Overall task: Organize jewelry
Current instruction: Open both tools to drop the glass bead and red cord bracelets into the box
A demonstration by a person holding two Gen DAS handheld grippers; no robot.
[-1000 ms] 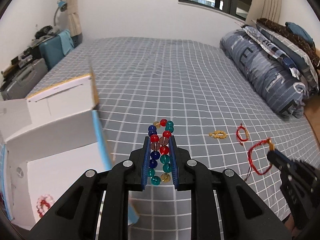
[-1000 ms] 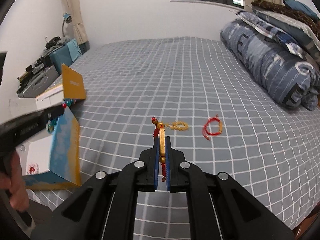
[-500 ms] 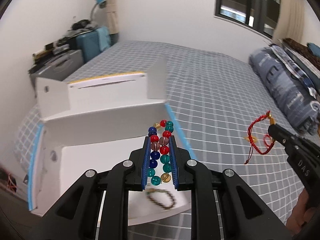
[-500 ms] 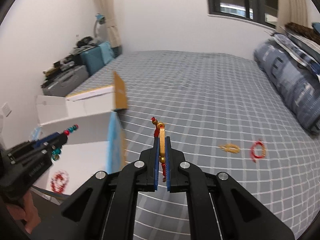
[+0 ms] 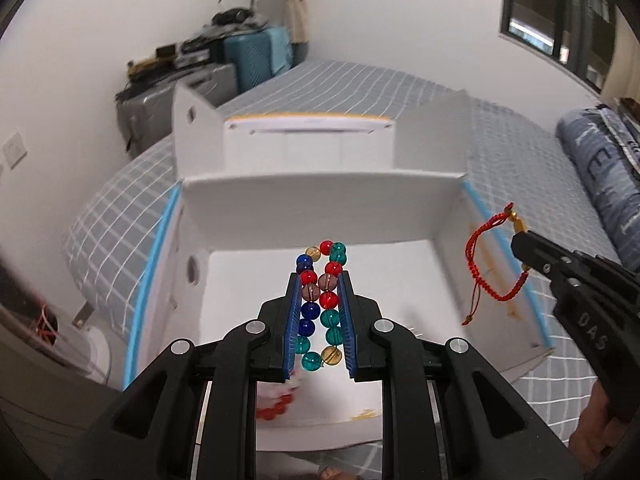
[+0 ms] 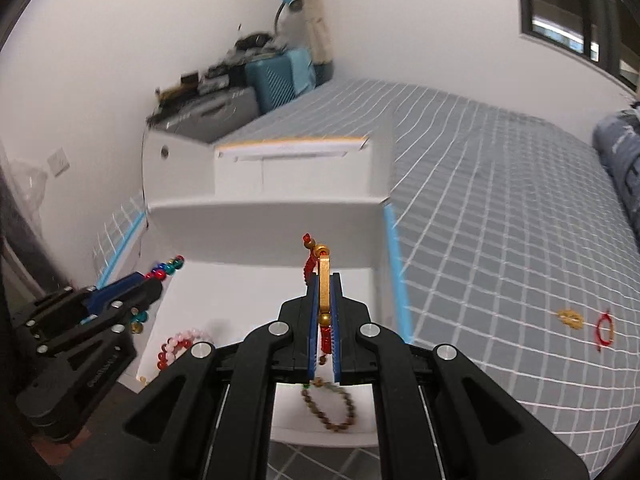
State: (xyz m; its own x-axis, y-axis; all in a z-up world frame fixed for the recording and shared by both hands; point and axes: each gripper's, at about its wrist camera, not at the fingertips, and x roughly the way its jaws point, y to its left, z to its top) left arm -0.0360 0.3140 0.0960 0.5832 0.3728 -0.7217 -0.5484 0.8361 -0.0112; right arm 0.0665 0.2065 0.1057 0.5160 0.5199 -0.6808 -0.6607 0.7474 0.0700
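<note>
Glass beads fill my left gripper [image 5: 320, 312]: its jaws pinch the multicoloured bracelet [image 5: 320, 304] over the white box [image 5: 320, 200]. My right gripper [image 6: 325, 312] clamps the red cord bracelet [image 6: 323, 280]. I'd release low, clear of pieces beneath the jaws

— What carries it all?
— A bed [image 6: 500, 208] under a grey sheet with a white grid.
— And lying on the sheet?
— A white cardboard box [image 6: 264, 220], flaps up, blue tape along its edges, near the bed's corner. Well apart from it, a small gold bracelet [image 6: 571, 317] just beside a red cord bracelet [image 6: 604, 330]. Rolled blue bedding [image 5: 600, 168] lies along the far side.
</note>
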